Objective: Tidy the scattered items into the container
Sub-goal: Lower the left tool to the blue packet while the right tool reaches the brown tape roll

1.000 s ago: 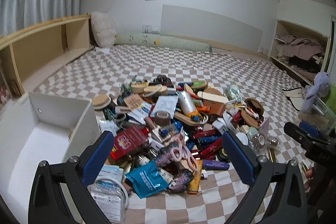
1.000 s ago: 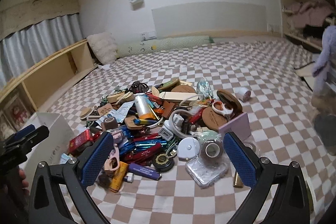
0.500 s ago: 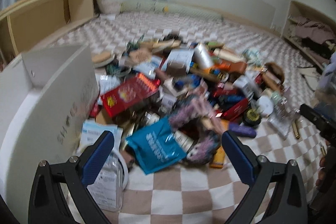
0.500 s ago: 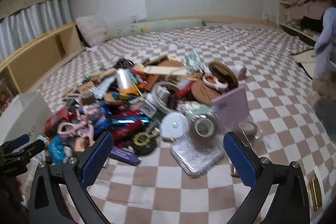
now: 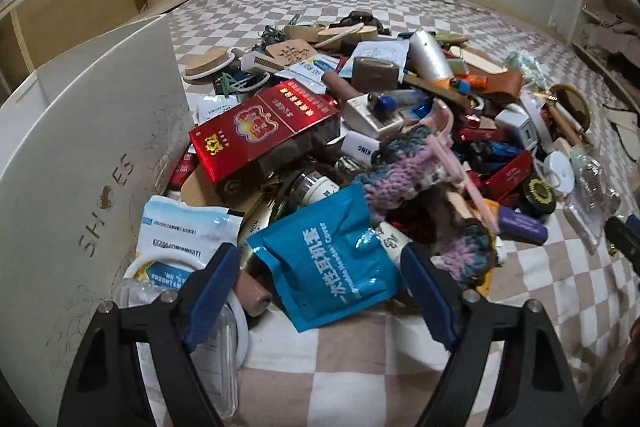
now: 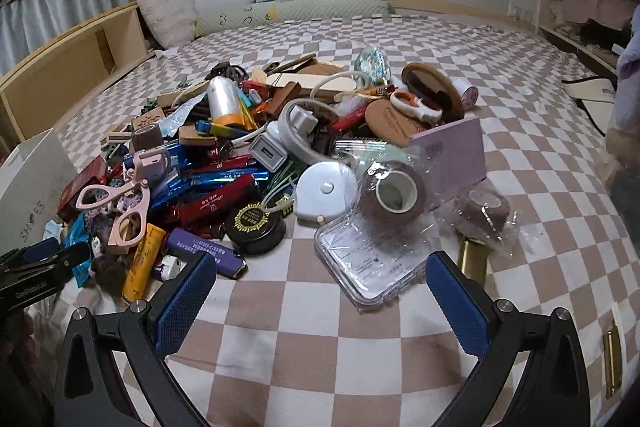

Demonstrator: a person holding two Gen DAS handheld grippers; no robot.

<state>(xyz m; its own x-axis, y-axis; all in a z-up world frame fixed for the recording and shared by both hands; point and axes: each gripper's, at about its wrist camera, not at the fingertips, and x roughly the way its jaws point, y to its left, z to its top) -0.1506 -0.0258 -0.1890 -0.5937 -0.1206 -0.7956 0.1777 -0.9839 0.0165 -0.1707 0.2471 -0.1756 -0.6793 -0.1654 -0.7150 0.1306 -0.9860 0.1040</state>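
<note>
Blue ribbed pads of the left gripper (image 5: 320, 285) are closing with the glossy teal foil pouch (image 5: 326, 265) between them, apparently not yet pinched; the right gripper (image 6: 320, 301) stands spread over bare checked bedding, gripping nothing. Tidying has barely begun: the white cardboard shoe box (image 5: 86, 163), its inside hidden here, stands just left of the pouch, while the heap beyond the pouch remains, including a shiny red carton (image 5: 262, 129), a fuzzy knitted piece (image 5: 412, 167) and plastic tape rolls.

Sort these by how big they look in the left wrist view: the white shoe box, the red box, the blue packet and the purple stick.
1. White shoe box, by far the biggest.
2. Red box and blue packet look about alike; the packet lies nearer the camera, so I won't rank them.
3. Purple stick, the smallest.
</note>
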